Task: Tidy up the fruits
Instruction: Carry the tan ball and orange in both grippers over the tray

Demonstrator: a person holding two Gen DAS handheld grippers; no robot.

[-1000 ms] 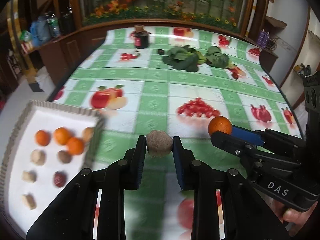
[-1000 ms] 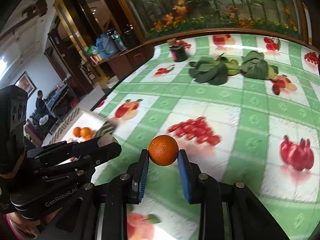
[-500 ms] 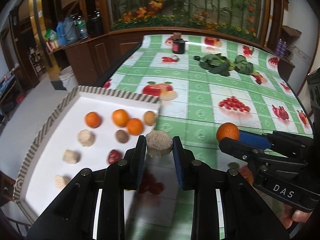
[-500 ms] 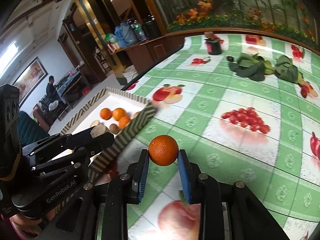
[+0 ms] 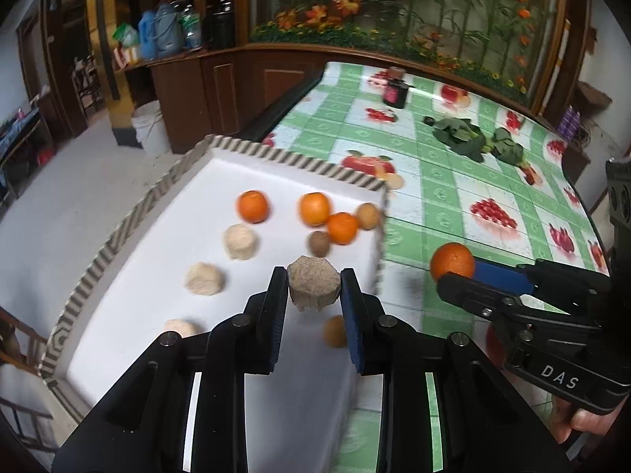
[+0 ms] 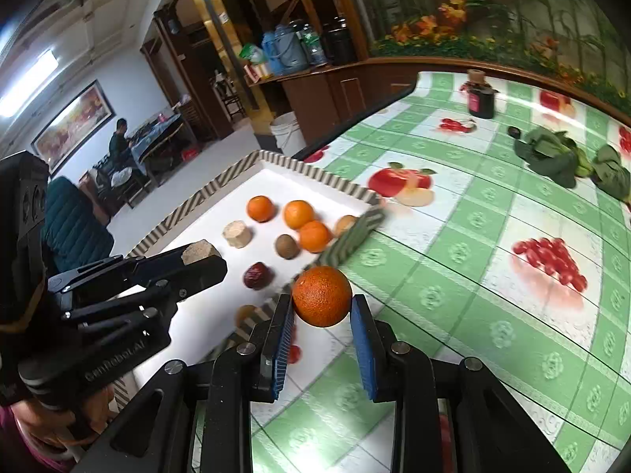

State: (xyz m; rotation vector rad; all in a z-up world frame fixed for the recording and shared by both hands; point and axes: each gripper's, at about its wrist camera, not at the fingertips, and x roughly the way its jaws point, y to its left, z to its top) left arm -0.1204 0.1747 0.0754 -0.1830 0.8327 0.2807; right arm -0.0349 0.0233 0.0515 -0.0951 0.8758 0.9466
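Both tools have swung toward the tray (image 5: pixel 276 155); our left tool (image 5: pixel 313 287) clamps a tan block (image 5: pixel 313 282), the right tool (image 6: pixel 321 311) an orange (image 6: pixel 321 295). Next we lower and release.

The right gripper (image 5: pixel 453 272) reads "DAS", the left gripper (image 6: pixel 201 260) "GenRobot.AI".

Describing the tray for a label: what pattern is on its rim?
Brown-and-cream stripes run along the tray's rim; clearest in the left wrist view.
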